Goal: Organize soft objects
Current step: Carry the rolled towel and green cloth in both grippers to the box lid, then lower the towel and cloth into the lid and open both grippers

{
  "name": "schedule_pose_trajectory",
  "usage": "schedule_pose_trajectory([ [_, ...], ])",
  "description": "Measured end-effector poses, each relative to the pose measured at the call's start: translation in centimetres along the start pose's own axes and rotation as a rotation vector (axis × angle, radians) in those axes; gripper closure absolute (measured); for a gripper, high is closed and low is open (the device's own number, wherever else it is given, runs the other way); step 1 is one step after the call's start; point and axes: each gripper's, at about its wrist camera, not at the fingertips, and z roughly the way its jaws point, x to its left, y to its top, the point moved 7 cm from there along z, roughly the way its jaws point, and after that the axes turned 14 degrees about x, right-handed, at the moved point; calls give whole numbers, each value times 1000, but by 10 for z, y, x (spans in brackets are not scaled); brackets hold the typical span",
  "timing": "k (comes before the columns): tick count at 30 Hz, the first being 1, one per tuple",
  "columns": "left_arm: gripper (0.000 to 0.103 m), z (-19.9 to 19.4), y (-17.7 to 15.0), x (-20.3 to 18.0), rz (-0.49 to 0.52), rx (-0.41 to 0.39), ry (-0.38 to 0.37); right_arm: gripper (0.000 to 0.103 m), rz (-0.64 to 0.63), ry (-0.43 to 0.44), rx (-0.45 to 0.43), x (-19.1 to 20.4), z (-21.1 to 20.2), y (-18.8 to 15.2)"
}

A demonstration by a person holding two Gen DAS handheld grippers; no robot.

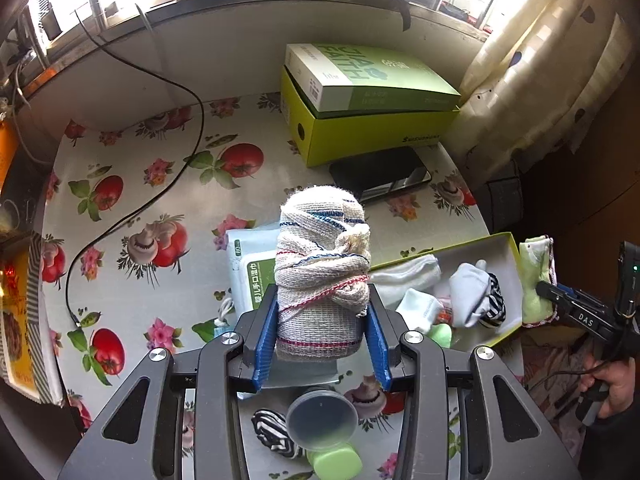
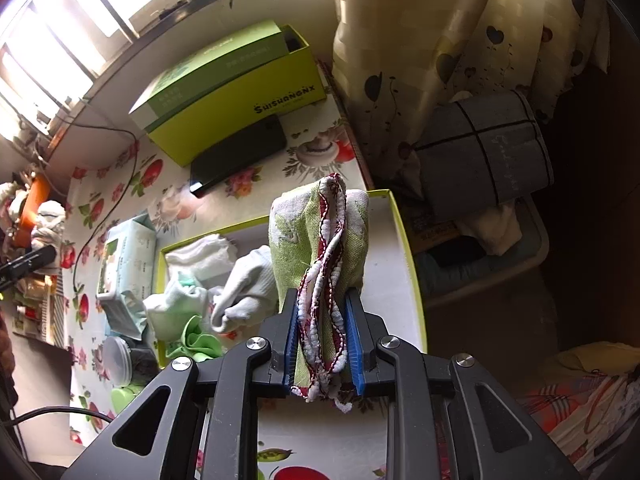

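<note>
Rolled cloth: coarse woven beige roll (image 1: 322, 268), cylinder shape, knotted round the middle, thin red and blue stripes; stands upright between the blue ribbed pads of the left hand-held gripper (image 1: 322, 332), above the counter.
Left hand-held gripper: pinching the roll low on both sides; black arms, silver screw heads.
Green cloth: folded light-green fabric (image 2: 320, 248) with a nubbly red-and-white trim along the edges; soft, flat, doubled over.
Right hand-held gripper: (image 2: 322, 344) pressed onto the green cloth, blue pads against both faces; the cloth rises from the pads over the right end of the tray.
Tray: shallow box lid (image 2: 412, 264), yellow-green rim, white inside; holds white knit socks (image 2: 248, 284), a folded white cloth (image 2: 200, 256) and a black-and-white striped piece (image 1: 494, 300).
Beside tray: soft wipes pack (image 1: 250, 264), white and pale green, touching the tray's left end in the right wrist view.
Near left hand-held gripper: grey plastic cup (image 1: 320, 420) on its side, a green lid (image 1: 334, 460), a striped bundle (image 1: 272, 432).
Counter: glossy oilcloth (image 1: 132, 208), tomato and mushroom print; a black cable (image 1: 160, 196) crosses it.
Far end: yellow-green cardboard box (image 1: 360, 132) with a flat carton on top; a black phone (image 1: 380, 178) lies just in front.
</note>
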Motion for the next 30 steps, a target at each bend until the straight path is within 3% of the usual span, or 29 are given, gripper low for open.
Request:
schedule_pose_trajectory([
  [16, 62, -6, 6, 4, -24, -7, -2, 83, -51, -120, 94, -21, 51, 13],
  [22, 62, 10, 2, -36, 50, 42, -51, 82, -68, -101, 138, -18, 70, 10],
  [30, 62, 41, 1, -110, 212, 110, -104, 75, -89, -92, 100, -16, 60, 17],
])
